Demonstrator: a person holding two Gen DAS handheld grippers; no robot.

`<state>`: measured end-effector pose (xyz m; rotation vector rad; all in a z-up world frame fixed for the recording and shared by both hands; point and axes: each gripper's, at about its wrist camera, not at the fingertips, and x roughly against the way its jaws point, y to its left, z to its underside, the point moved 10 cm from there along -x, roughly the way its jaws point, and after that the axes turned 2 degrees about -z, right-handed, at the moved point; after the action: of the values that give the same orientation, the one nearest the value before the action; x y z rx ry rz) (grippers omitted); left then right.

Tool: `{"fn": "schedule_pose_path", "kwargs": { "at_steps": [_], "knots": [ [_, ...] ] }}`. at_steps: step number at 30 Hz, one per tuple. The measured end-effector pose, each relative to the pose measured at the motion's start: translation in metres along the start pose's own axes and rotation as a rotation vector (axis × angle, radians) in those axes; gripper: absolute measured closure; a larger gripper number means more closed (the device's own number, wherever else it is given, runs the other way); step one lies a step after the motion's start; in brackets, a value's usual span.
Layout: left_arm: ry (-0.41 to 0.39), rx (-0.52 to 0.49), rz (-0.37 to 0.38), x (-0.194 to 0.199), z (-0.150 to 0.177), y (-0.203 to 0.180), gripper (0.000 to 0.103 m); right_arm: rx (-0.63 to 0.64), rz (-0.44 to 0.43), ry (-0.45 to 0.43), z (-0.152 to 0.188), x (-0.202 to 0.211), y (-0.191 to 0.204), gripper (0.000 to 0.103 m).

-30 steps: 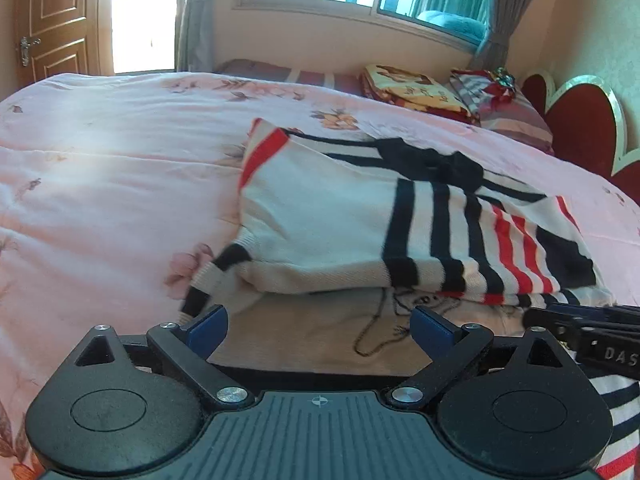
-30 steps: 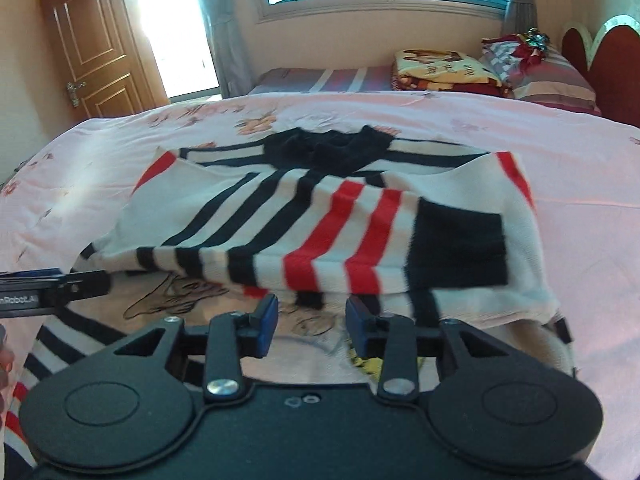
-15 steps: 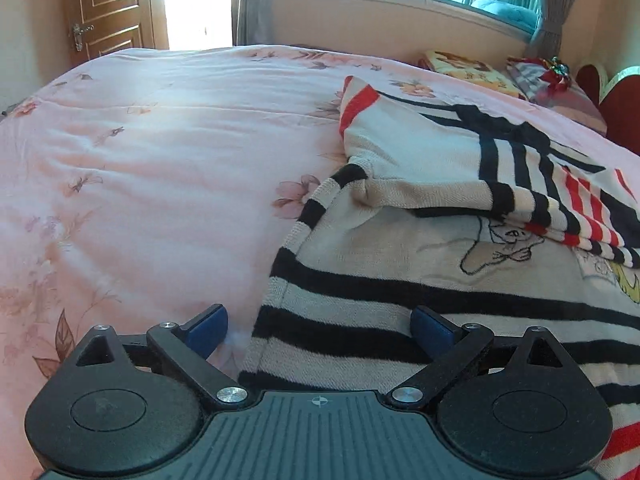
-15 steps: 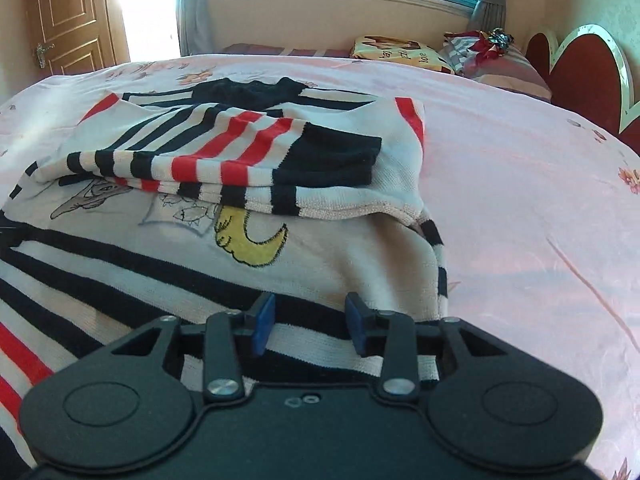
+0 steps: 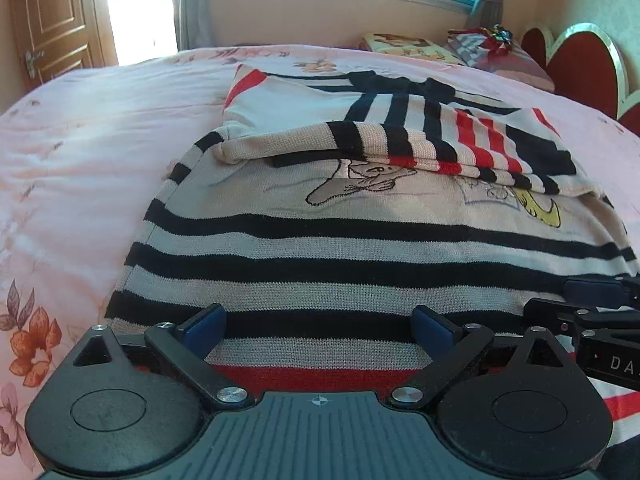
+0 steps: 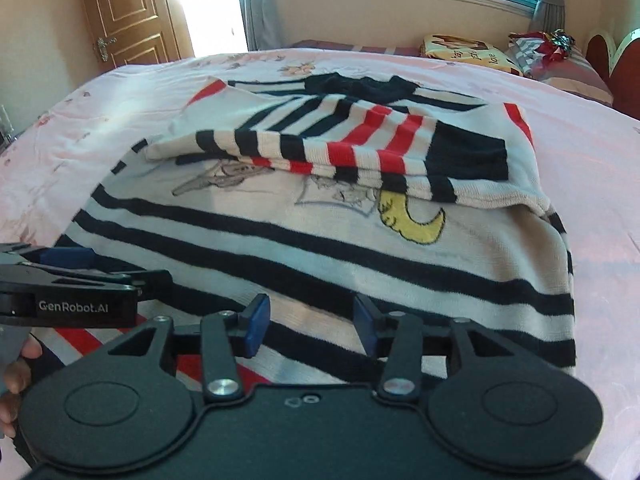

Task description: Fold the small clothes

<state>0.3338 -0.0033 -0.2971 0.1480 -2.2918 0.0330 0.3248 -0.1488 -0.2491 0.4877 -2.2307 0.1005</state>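
A small cream sweater with black and red stripes and a cartoon print lies flat on the pink bed; it also shows in the right wrist view. Both sleeves are folded across its chest. My left gripper is open and empty, low over the hem near its left side. My right gripper is open and empty over the hem near its right side. Each gripper shows at the edge of the other's view: the right one and the left one.
The pink floral bedspread spreads wide to the left and beyond the sweater. Pillows and a red heart-shaped headboard are at the far right. A wooden door and a window are behind.
Both grippers have drawn back from the folded sleeves to the sweater's hem. The sleeves stay folded across the chest. Both jaws remain open.
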Motion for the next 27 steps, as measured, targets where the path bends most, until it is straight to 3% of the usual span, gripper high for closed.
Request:
{"fn": "schedule_pose_path", "kwargs": {
  "at_steps": [2, 9, 12, 13, 16, 20, 24, 27],
  "knots": [
    [0.007, 0.002, 0.008, 0.001, 0.0, 0.002, 0.0, 0.021, 0.032, -0.012, 0.007, 0.002, -0.003, 0.056],
    [-0.025, -0.025, 0.061, 0.005, 0.003, 0.006, 0.0, -0.015, 0.139, -0.027, 0.033, 0.022, -0.018, 0.039],
    [-0.041, -0.039, 0.077, 0.006, 0.005, 0.006, 0.0, -0.045, 0.149, 0.014, 0.039, 0.023, -0.014, 0.017],
    [-0.041, -0.044, 0.084, 0.006, 0.005, 0.006, 0.0, -0.061, 0.139, 0.045, 0.041, 0.02, -0.01, 0.0],
    [-0.039, -0.067, 0.105, 0.007, 0.006, 0.005, 0.0, -0.105, 0.208, 0.071, 0.045, 0.018, -0.004, 0.001],
    [0.0, -0.089, 0.139, 0.008, 0.008, 0.007, 0.0, -0.143, 0.247, 0.036, 0.049, 0.021, -0.002, 0.001],
    [0.042, -0.149, 0.181, 0.015, 0.015, 0.007, 0.0, -0.219, 0.251, -0.011, 0.051, 0.032, -0.002, 0.001],
    [0.031, -0.153, 0.194, 0.035, 0.019, 0.012, 0.0, -0.275, 0.202, -0.052, 0.05, 0.045, 0.007, 0.002]
  ]
}}
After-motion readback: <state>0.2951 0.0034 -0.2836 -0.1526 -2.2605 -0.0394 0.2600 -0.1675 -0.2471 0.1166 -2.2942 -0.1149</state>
